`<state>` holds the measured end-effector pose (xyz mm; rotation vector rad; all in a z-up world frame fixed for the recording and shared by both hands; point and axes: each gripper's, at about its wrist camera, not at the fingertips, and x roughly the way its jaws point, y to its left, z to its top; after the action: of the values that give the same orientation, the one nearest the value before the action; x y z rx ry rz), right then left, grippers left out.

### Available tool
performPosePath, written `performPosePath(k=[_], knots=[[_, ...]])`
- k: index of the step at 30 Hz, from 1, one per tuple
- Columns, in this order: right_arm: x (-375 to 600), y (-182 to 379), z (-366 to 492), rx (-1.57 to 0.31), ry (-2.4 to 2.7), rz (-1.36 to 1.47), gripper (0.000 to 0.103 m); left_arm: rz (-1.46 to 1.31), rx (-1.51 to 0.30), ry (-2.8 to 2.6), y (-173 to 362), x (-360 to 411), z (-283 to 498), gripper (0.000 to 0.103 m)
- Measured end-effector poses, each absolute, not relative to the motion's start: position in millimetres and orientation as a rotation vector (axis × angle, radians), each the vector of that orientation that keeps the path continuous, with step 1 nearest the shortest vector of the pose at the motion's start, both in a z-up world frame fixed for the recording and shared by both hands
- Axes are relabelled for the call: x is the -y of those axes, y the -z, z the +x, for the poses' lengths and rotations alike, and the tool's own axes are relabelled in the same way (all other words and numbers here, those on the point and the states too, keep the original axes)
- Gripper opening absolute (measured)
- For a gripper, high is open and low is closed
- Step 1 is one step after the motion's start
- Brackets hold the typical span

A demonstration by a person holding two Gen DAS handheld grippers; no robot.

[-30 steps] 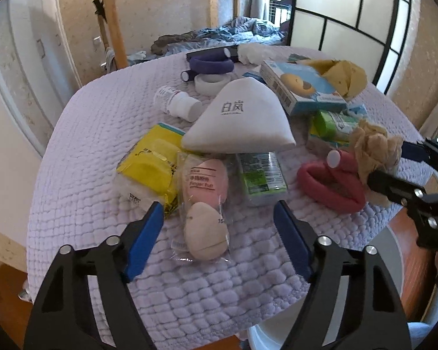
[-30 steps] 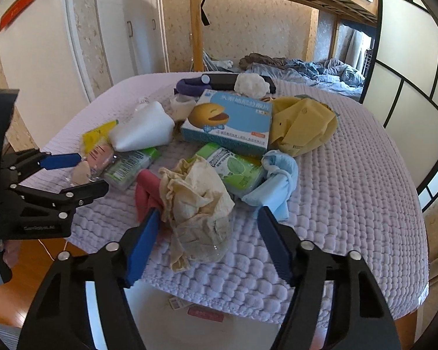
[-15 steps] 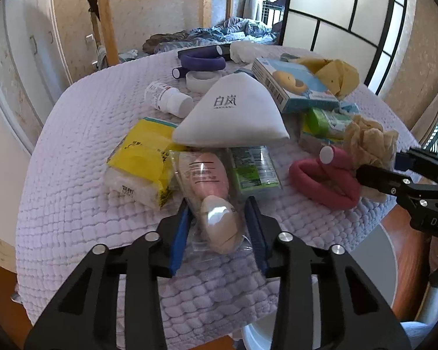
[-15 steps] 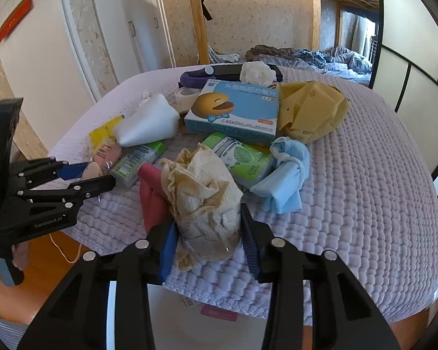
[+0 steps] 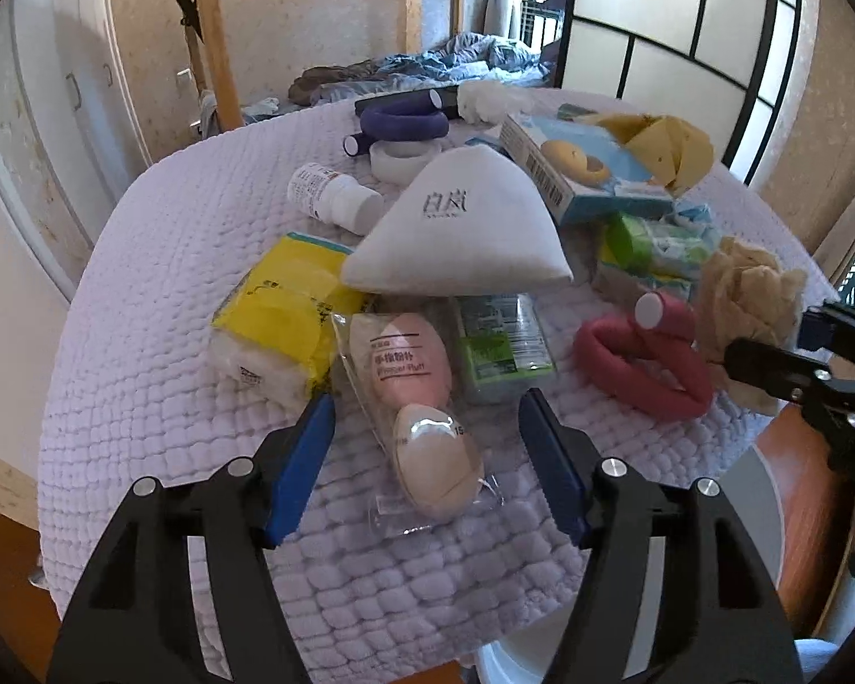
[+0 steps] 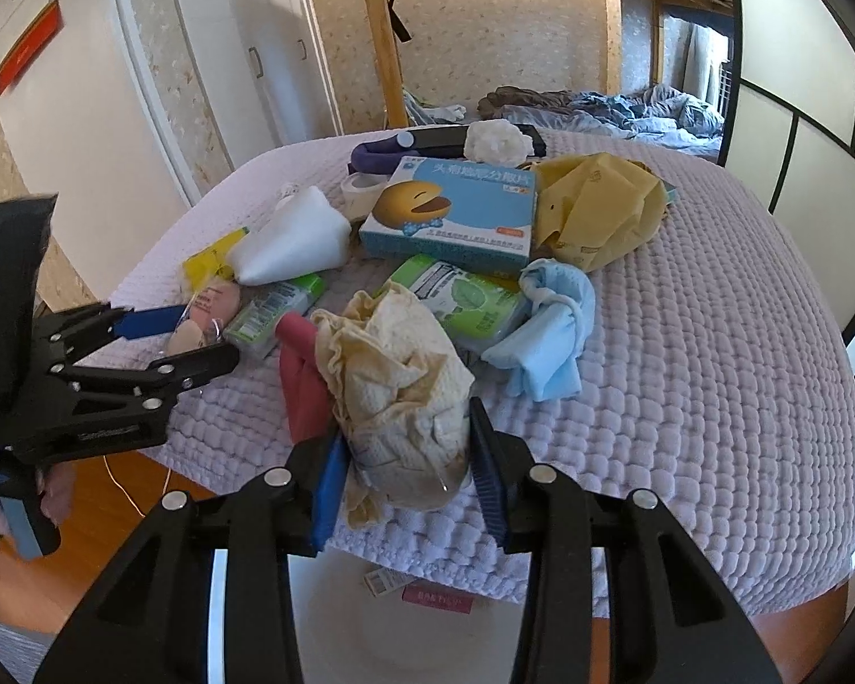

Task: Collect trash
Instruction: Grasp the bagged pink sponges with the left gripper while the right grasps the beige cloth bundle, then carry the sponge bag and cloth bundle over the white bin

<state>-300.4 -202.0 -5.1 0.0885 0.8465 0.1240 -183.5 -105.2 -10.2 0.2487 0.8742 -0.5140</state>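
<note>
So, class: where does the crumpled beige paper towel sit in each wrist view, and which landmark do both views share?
Left wrist: crumpled beige paper towel at the right edge, behind the red foam roller.
Right wrist: low centre, between the right gripper pads.
Shared landmark: blue box with the yellow cartoon face.

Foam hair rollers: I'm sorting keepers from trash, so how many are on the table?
2: a red roller at the near edge beside the crumpled paper, a purple roller at the far side. Others may be hidden.
</note>
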Motion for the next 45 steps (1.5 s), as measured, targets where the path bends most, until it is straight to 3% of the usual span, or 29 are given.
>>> performPosePath(k=[5, 13, 21, 22, 23, 24, 27, 29, 33, 45], knots=[[200, 6, -304, -0.844, -0.127, 0.081, 0.039, 0.265, -0.863, 0.515, 10, 107, -187, 0.040], [206, 3, -312, -0.832, -0.130, 0.088, 0.039, 0.212, -0.835, 0.529, -3, 96, -198, 0.032], [208, 1, -317, -0.844, -0.138, 0.088, 0.039, 0.221, -0.879, 0.511, 3, 95, -196, 0.036], [208, 1, -318, -0.845, -0.140, 0.087, 0.039, 0.221, -0.879, 0.510, 4, 96, -196, 0.048], [207, 1, -318, -0.846, -0.141, 0.086, 0.039, 0.224, -0.873, 0.507, 3, 97, -196, 0.069], [207, 1, -318, -0.847, -0.143, 0.085, 0.039, 0.232, -0.862, 0.500, 3, 97, -196, 0.071], [205, 1, -321, -0.846, -0.148, 0.079, 0.039, 0.301, -0.857, 0.457, 7, 104, -197, 0.071], [204, 1, -324, -0.845, -0.152, 0.077, 0.039, 0.285, -0.877, 0.477, 10, 104, -196, 0.049], [206, 1, -327, -0.847, -0.157, 0.079, 0.039, 0.254, -0.886, 0.477, 7, 99, -196, 0.040], [210, -3, -335, -0.852, -0.179, 0.103, 0.039, 0.130, -0.877, 0.539, -8, 83, -213, 0.039]])
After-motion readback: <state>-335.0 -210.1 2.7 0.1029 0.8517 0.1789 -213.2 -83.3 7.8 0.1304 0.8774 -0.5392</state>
